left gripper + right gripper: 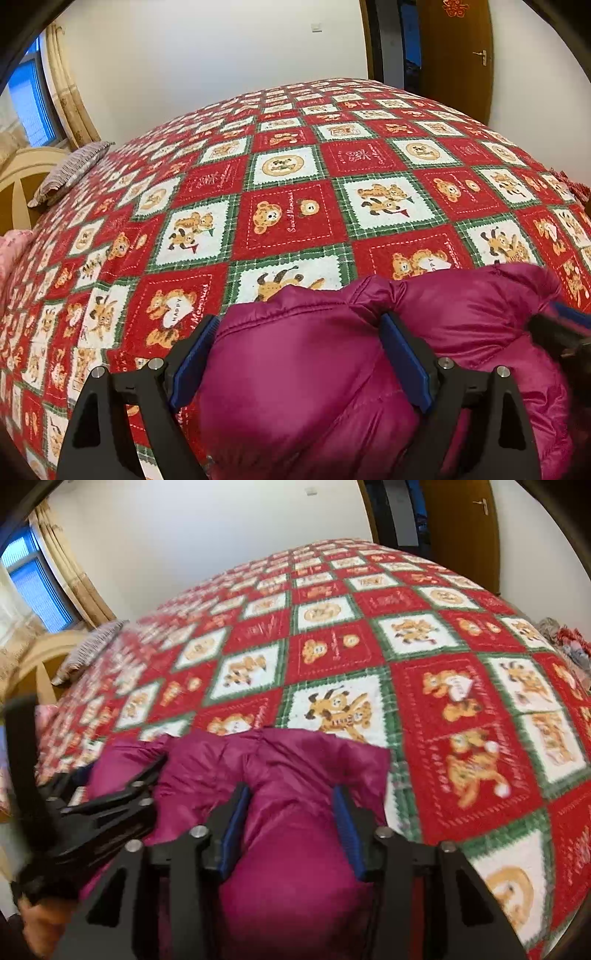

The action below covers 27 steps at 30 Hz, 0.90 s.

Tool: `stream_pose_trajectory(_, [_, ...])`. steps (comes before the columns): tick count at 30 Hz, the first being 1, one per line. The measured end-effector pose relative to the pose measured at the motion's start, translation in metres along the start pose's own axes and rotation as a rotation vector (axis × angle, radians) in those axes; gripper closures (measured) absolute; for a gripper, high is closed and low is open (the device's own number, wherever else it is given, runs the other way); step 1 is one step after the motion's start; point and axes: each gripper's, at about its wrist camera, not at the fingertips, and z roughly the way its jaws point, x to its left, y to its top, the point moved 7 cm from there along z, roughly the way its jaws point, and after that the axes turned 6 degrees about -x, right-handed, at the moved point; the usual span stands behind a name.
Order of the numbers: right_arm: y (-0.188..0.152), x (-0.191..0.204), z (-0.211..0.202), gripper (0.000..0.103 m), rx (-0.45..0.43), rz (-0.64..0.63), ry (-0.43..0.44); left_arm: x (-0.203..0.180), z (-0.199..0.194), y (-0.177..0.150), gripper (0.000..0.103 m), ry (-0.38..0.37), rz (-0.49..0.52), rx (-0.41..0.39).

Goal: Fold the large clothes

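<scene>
Magenta puffer jacket (332,369) lies bunched on bed's red teddy-bear quilt (288,218). We see left gripper (299,325) spread wide astride jacket; right gripper (291,794) narrower, padding bulging between pads, grip uncertain.

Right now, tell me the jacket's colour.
Magenta jacket; the left wrist view shows it best.

Bed covered by a red, white and green checked bedspread (295,206) printed with bears. Striped pillow (70,170) at its left edge, beside a cream headboard (22,184). Behind: white wall (207,55), curtain (70,110), window (29,99), brown door (458,55).
</scene>
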Motion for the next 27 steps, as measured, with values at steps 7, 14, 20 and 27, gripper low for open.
stream_pose_trajectory(7, [-0.023, 0.008, -0.046, 0.059, -0.073, -0.054, -0.062, -0.001, -0.004, 0.002, 0.014, 0.014, 0.012, -0.007])
stream_pose_trajectory(14, [-0.041, -0.003, -0.019, 0.057, -0.051, -0.003, -0.068, 0.008, -0.046, 0.002, 0.014, -0.054, 0.001, 0.012])
stream_pose_trajectory(20, [-0.042, -0.005, -0.019, 0.057, -0.064, -0.001, -0.063, 0.003, -0.106, -0.021, 0.014, -0.166, -0.095, -0.022])
stream_pose_trajectory(27, [-0.038, 0.003, -0.073, 0.057, -0.106, -0.022, -0.037, -0.020, -0.091, -0.047, 0.014, -0.113, -0.025, 0.007])
